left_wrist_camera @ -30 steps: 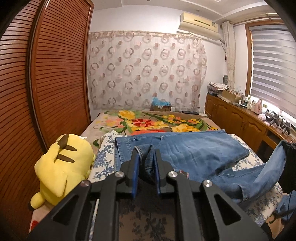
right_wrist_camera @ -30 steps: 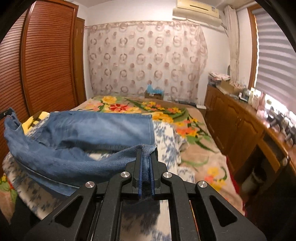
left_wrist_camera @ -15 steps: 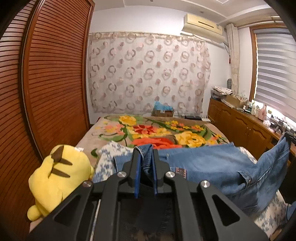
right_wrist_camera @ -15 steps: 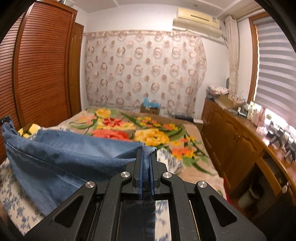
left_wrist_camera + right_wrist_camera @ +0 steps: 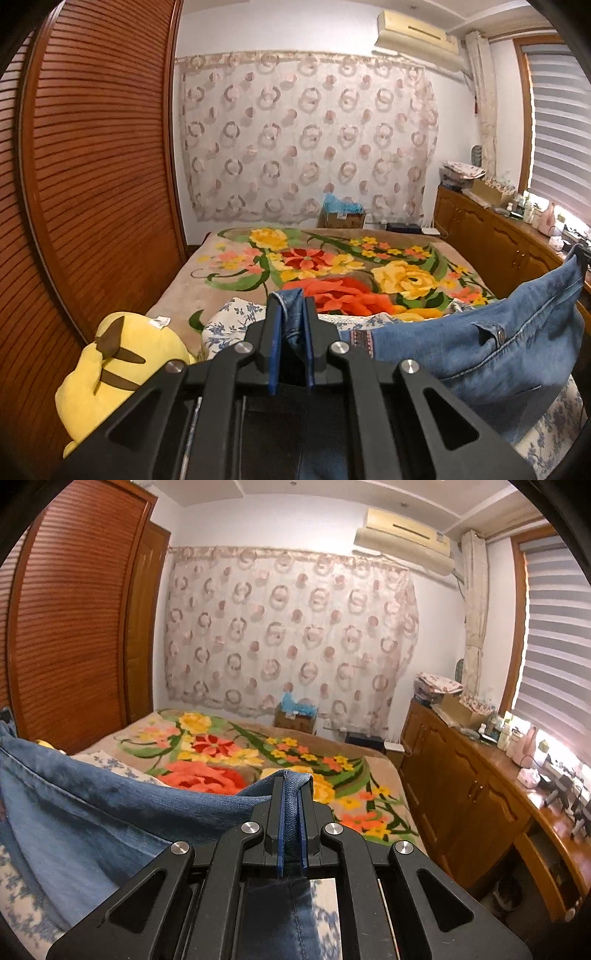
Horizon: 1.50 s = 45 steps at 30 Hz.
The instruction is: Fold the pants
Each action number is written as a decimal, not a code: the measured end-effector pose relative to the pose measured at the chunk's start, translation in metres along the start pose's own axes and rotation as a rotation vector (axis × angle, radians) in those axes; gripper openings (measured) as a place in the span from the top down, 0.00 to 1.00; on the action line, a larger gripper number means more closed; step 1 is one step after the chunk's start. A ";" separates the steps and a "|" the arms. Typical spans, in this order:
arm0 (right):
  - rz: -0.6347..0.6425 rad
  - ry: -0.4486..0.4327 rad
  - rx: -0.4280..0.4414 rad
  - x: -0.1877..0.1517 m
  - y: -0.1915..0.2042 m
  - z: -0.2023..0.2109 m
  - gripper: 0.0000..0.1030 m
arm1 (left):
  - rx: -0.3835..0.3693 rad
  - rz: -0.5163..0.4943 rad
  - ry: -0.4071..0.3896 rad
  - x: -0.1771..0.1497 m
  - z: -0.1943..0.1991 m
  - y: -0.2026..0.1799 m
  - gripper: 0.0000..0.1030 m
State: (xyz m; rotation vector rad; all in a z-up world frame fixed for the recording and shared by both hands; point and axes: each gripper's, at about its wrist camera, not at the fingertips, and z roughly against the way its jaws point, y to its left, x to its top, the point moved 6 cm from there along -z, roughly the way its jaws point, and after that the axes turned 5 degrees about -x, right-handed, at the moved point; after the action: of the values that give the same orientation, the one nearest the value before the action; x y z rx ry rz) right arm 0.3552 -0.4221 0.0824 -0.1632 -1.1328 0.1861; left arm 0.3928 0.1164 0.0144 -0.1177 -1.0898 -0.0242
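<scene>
the left gripper (image 5: 290, 306) pinches a bunched edge of the jeans (image 5: 480, 354), and the right gripper (image 5: 291, 790) is clamped on another edge. the denim hangs stretched between them above the near end of the bed (image 5: 221, 266), beside a yellow plush toy (image 5: 122, 354) at its left edge.

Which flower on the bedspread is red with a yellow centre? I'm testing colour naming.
The spiky red flower mid-blanket, between the yellow bloom behind it and the orange bloom in front, has it.

Blue denim pants (image 5: 461, 354); floral blanket (image 5: 332, 258) (orange, yellow, green); yellow plush (image 5: 122, 362).
</scene>
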 end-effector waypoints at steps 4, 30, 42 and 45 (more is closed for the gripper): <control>0.033 0.038 -0.011 -0.001 0.012 -0.043 0.97 | 0.002 0.018 0.042 -0.001 -0.034 0.007 0.93; -0.018 0.167 0.040 -0.042 0.016 -0.091 0.47 | -0.063 -0.018 0.214 -0.051 -0.044 -0.004 0.41; -0.067 0.289 0.083 -0.105 -0.004 -0.066 0.39 | -0.169 -0.080 0.332 -0.092 -0.033 -0.057 0.40; -0.087 0.328 0.087 -0.119 -0.006 -0.069 0.39 | -0.171 -0.077 0.381 -0.113 -0.039 -0.063 0.40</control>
State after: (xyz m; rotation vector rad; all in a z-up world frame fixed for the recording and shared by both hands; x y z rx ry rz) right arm 0.3692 -0.4577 -0.0496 -0.0634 -0.8025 0.1254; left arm 0.3700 0.0451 -0.0985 -0.2160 -0.7093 -0.2015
